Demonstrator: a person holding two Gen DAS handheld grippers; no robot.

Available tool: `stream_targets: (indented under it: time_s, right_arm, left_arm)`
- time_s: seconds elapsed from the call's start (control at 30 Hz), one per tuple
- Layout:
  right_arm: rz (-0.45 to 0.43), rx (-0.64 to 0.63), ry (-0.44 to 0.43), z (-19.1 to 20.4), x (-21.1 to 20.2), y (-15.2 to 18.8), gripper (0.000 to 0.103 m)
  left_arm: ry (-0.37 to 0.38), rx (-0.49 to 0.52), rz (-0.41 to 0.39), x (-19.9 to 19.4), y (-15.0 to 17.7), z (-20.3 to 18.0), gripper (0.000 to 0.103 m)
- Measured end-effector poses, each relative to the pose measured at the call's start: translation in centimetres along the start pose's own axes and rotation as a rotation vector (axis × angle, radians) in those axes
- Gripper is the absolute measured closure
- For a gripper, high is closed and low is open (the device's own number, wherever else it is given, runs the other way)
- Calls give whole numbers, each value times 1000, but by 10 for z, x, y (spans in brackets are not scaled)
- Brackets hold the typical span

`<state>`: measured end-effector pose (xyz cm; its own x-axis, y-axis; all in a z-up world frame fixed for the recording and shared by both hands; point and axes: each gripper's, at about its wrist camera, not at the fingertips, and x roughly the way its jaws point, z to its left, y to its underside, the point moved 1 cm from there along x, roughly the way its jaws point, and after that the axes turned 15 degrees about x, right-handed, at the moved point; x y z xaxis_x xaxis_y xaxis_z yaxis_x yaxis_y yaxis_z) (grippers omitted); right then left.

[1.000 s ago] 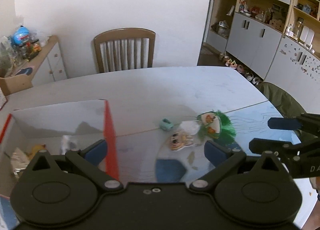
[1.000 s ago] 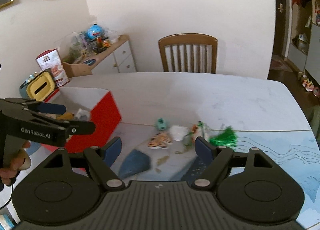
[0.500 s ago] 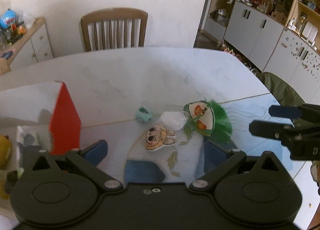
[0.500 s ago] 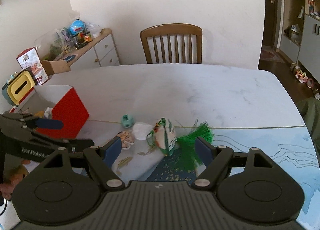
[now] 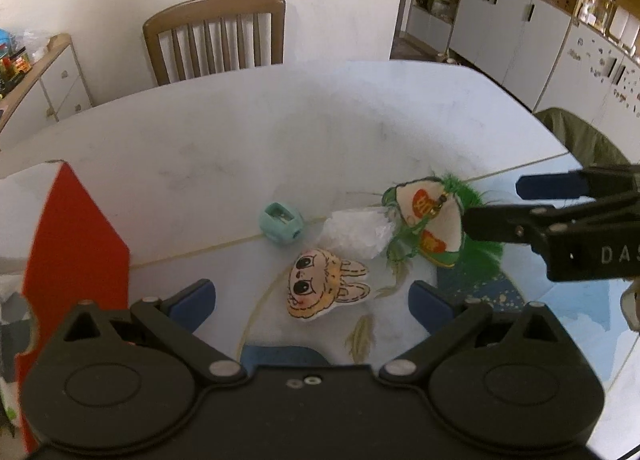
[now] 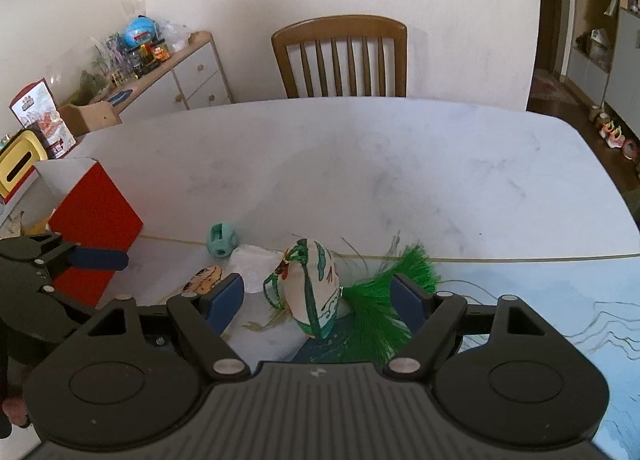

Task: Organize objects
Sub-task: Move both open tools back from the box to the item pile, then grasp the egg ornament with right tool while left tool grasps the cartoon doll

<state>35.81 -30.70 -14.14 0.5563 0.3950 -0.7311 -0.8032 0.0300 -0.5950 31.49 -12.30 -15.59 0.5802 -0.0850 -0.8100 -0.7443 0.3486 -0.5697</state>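
Note:
A bunny-face patch [image 5: 320, 284] lies flat on the table between the open fingers of my left gripper [image 5: 312, 298]. Behind it sit a crumpled clear wrapper [image 5: 356, 232], a small teal sharpener [image 5: 280, 222] and a white sachet with a green tassel [image 5: 430, 226]. In the right wrist view the sachet [image 6: 314, 290] stands between the wide-apart fingers of my right gripper [image 6: 318, 298], its green tassel [image 6: 384, 300] against the right pad. The patch [image 6: 204, 278], the wrapper [image 6: 256, 262] and the sharpener [image 6: 221, 239] lie to the left. Neither gripper holds anything.
A red-sided box [image 5: 76, 244] with items inside stands at the table's left; it also shows as the red box [image 6: 96, 228]. A wooden chair [image 6: 340, 56] is behind the table. A sideboard [image 6: 172, 72] with clutter is at the left wall, cabinets [image 5: 516, 24] at the right.
Both grippers have moved forward and down toward the cluster. The patch now sits between the left fingers and the sachet between the right fingers. The box has slid out to the left.

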Motion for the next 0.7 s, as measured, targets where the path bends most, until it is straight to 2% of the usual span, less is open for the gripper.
stream_targets:
  time_s: [0.27,0.53,0.7]
  right_arm:
    - [21,-11,-16,2,21,-4,27]
    - [42,-17,-27,4,37,-8,44]
    - [53,-10,-43,3,42,-8,57]
  left_arm:
    - [6,23,20,22,-6,1,1]
    - [31,19,38,37,-7,3,8]
    - [48,17,44,41,-7,4,20]
